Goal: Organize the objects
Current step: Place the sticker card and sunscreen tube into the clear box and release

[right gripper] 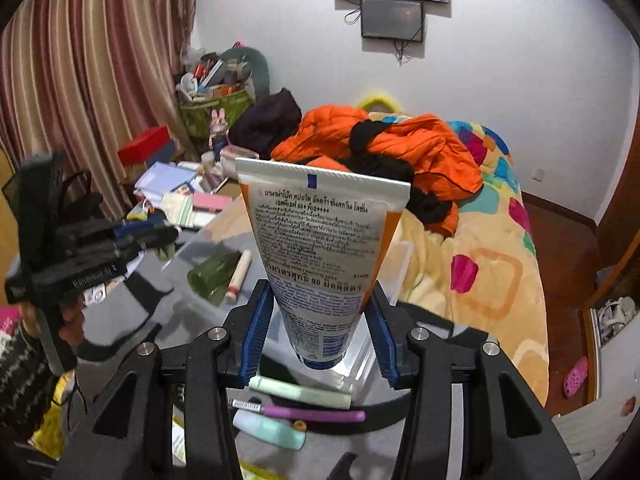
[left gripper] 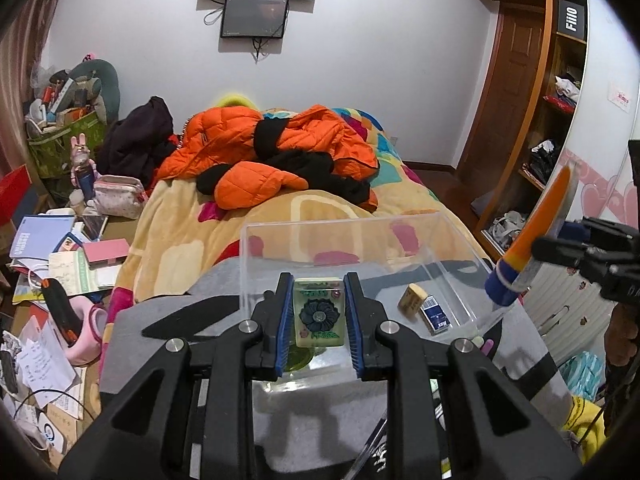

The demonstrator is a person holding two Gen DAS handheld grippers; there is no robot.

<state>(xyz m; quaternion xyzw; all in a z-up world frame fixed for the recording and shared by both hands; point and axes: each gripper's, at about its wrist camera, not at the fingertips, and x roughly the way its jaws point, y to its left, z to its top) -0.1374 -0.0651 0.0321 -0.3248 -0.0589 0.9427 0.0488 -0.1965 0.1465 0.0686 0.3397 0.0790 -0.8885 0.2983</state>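
My left gripper (left gripper: 319,312) is shut on a pale green tile with a dark flower print (left gripper: 319,312), held above the near side of a clear plastic box (left gripper: 360,236). In the box lie a cream eraser (left gripper: 411,297) and a small blue box (left gripper: 436,314). My right gripper (right gripper: 318,320) is shut on an orange and silver sunscreen tube (right gripper: 320,240), crimped end up. It also shows in the left wrist view (left gripper: 532,236), at the right beside the clear box. The left gripper shows at the left of the right wrist view (right gripper: 120,236).
On the grey table (right gripper: 132,304) lie a green bottle (right gripper: 212,276), a cream stick (right gripper: 239,272), a pale green stick (right gripper: 300,390), a purple pen (right gripper: 316,414) and a teal tube (right gripper: 268,432). Behind is a bed with an orange jacket (left gripper: 276,148). A cluttered desk (left gripper: 60,248) stands left.
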